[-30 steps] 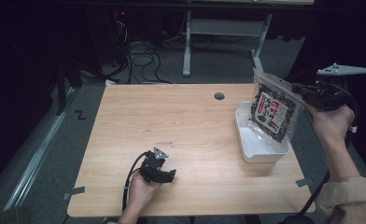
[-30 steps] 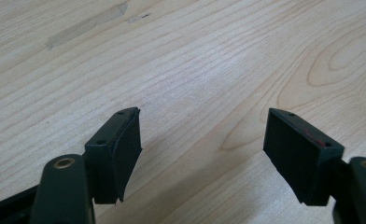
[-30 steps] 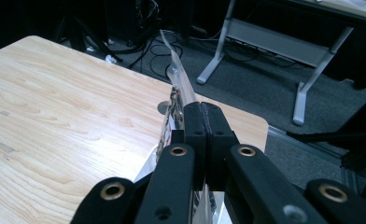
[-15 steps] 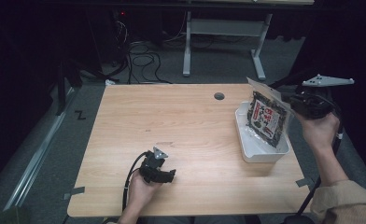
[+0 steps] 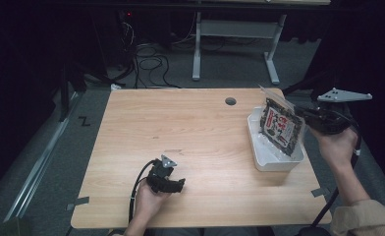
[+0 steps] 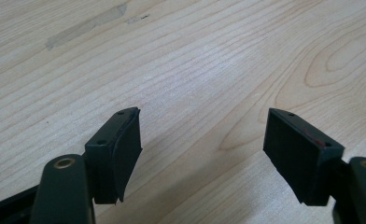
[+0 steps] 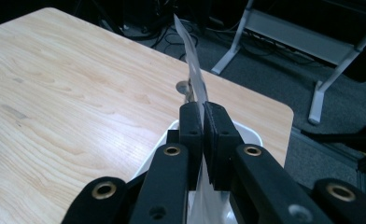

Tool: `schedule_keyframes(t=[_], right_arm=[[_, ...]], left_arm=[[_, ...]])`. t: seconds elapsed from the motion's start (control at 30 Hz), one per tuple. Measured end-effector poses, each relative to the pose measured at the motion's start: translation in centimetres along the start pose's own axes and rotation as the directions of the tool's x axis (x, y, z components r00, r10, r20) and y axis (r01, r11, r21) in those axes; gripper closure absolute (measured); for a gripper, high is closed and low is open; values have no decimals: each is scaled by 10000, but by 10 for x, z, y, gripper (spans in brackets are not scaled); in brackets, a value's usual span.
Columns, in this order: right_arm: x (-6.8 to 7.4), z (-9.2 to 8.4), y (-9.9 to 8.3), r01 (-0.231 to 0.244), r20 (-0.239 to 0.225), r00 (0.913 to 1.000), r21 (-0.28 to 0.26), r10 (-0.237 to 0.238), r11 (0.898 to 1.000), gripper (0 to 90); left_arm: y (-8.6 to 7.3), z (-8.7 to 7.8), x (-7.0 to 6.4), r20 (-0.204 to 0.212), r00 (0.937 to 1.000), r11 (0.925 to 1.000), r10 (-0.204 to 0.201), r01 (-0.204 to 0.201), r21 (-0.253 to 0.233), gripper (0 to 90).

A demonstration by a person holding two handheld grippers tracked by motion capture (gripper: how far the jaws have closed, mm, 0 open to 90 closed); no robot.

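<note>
A snack bag with a dark printed front and a clear top edge hangs tilted, its lower end inside the white bin at the table's right edge. My right gripper is shut on the bag's upper edge. In the right gripper view the clear edge sticks up from between the pressed jaws, which have just eased open a touch, with the bin below. My left gripper rests on the table near the front edge. Its jaws stand open with nothing but bare wood between them.
The wooden table has a round cable hole at the back right. Behind the table stand a desk frame and loose cables on the floor. Tape tabs mark the front corners.
My right gripper has come down and slightly left with the bag, whose lower end now sits in the bin. The left gripper has stayed where it was.
</note>
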State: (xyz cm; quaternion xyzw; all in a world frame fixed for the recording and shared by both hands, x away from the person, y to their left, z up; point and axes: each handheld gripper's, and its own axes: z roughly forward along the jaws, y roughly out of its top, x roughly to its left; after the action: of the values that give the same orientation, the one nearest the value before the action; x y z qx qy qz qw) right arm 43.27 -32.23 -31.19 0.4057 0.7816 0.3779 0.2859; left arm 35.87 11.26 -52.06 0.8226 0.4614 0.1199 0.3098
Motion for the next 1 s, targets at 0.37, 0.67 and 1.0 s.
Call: schedule_keyframes(t=[0.37,0.67,1.0], right_arm=[[-11,-1,-15,-470,-87,9989,-100,469,9988,850],[-21,3,-25,-790,202,9967,69,788,9969,844],[-25,11,-35,-1027,335,9943,498,1011,9935,716]], left_arm=[[0,2,0,-61,10000,10000,69,-69,27,281],[0,1,0,-2,10000,10000,54,-54,42,281],[0,2,0,-53,10000,10000,61,-61,21,281]])
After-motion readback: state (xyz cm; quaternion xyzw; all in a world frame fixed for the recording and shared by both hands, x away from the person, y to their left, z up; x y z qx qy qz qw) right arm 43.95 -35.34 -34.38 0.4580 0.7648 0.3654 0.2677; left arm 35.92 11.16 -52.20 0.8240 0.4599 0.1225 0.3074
